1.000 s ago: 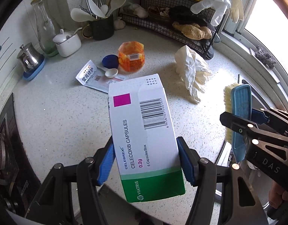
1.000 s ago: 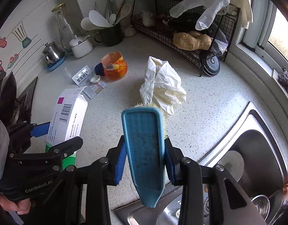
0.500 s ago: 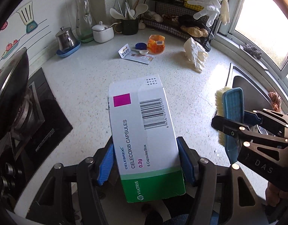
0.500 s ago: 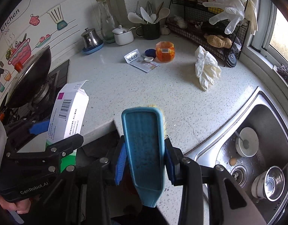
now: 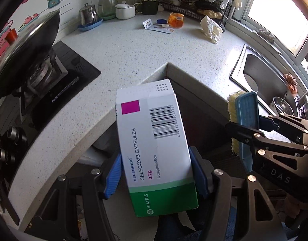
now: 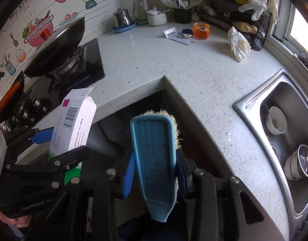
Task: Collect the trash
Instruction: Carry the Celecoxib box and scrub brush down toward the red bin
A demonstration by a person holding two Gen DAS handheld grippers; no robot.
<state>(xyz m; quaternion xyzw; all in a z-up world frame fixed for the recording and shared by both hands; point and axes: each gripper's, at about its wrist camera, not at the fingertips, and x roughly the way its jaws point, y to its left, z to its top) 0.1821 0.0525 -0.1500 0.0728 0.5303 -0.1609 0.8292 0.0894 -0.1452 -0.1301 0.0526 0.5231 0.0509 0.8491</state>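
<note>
Both grippers have pulled back from the worktop since the earlier views — the counter items that lay close ahead now sit far ahead, and the inner corner of the counter edge (image 5: 167, 66) shows beyond the fingertips, with dark floor space beneath them.

Left gripper (image 5: 156, 172) — pinching a medicine box (image 5: 154, 144) across its width, blue pads pressed to both long sides; the box stands up between the fingers, green end nearest the camera, top flap open at the far end. Grip unchanged across the frames.

Right gripper (image 6: 154, 170) — clamped on a blue scrubbing brush (image 6: 154, 156), handle end toward the camera, pale bristles facing away past the fingertips. Grip likewise unchanged. In the left view it sits just to the right of the left gripper.

Left behind, far ahead of both grippers:
- crumpled white glove (image 6: 239, 42), near the wire rack (image 6: 240, 10)
- orange container (image 6: 201, 31) with a blue cap (image 6: 187, 31) and a printed sachet (image 6: 178, 36) just beside it

To the right of the right gripper — sink (image 6: 260, 108) holding bowls. To the left of the left gripper — stove with a lidded wok (image 5: 27, 40).

Judgement: two pieces are collected and in transit away from the counter, presumably toward a bin that no view shows. More trash appears to remain on the counter, so the task looks partway done.
</note>
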